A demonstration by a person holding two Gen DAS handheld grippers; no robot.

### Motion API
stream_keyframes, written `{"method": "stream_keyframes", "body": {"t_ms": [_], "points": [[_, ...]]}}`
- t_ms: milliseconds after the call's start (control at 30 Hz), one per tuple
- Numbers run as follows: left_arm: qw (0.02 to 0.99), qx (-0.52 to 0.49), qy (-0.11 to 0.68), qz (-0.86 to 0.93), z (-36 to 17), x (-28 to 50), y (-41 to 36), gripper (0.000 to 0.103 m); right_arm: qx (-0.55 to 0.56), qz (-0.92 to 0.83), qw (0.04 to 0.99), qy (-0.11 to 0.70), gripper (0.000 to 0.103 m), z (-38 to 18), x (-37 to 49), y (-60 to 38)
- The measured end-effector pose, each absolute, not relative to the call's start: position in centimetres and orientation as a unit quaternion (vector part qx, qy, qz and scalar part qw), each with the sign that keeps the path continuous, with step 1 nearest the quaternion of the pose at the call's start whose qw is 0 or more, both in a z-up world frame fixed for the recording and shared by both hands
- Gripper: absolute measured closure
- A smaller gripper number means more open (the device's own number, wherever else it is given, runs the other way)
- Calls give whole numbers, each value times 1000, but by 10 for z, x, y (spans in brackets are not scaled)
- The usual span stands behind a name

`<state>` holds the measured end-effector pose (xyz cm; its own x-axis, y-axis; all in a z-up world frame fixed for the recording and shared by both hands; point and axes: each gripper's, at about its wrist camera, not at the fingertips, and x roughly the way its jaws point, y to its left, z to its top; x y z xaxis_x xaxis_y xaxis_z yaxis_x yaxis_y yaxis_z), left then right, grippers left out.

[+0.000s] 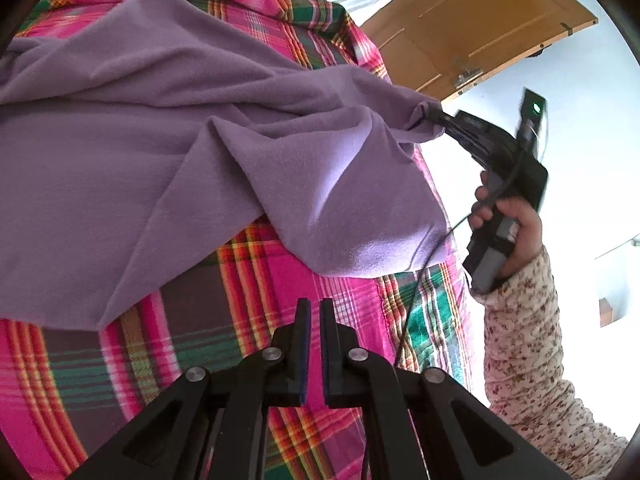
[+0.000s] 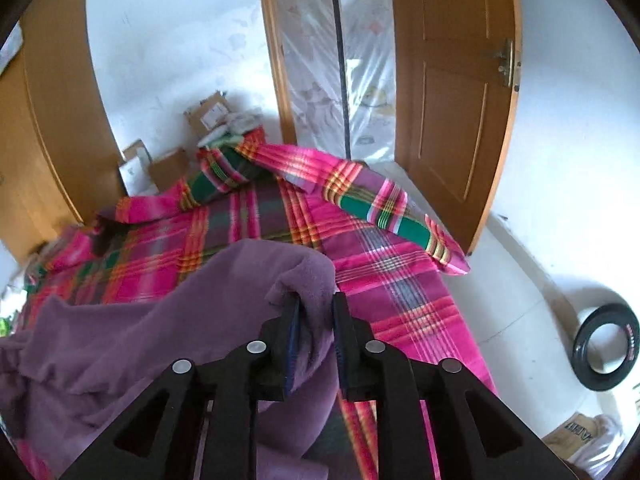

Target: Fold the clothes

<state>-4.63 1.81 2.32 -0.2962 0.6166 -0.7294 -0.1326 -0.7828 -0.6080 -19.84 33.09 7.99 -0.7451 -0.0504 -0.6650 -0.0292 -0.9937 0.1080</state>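
Observation:
A purple fleece garment [image 1: 160,120] lies rumpled on a bed covered by a pink, green and orange plaid sheet [image 1: 224,320]. My right gripper [image 2: 316,308] is shut on a bunched edge of the garment [image 2: 140,340] and holds it lifted off the sheet [image 2: 392,272]. The left wrist view shows that same right gripper [image 1: 438,116] pinching the cloth's corner at the right, held by a hand [image 1: 516,220] in a floral sleeve. My left gripper [image 1: 315,308] hovers over bare plaid below the garment's hanging fold. Its fingers are almost together with nothing between them.
An open wooden door [image 2: 452,92] and a plastic-covered doorway [image 2: 332,60] stand beyond the bed's far corner. Cardboard boxes [image 2: 208,116] pile against the wall at the bed's head. A black ring [image 2: 604,348] lies on the white floor to the right of the bed.

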Motion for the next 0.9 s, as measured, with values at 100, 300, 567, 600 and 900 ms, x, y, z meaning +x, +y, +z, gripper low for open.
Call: {"method": "stream_keyframes", "body": {"t_ms": [100,300,567,600,900], "points": [[234,-533,-226,781,28,-36,3,99,350,-934,19,-67,76,90,-176,329],[205,-500,-228,810,48,-16,-8,94,343,-935,56,-73,75,107,-125,316],[152,-452,-260,840,67,28,-69,92,325,-937,122,-47,74,122,-55,268],[142,-446,-262,844,69,37,-79,91,324,-936,130,-41,74,122,-47,261],[-15,-437,-245,865,49,80,-150,79,372,-905,203,-20,68,84,0,195]]}}
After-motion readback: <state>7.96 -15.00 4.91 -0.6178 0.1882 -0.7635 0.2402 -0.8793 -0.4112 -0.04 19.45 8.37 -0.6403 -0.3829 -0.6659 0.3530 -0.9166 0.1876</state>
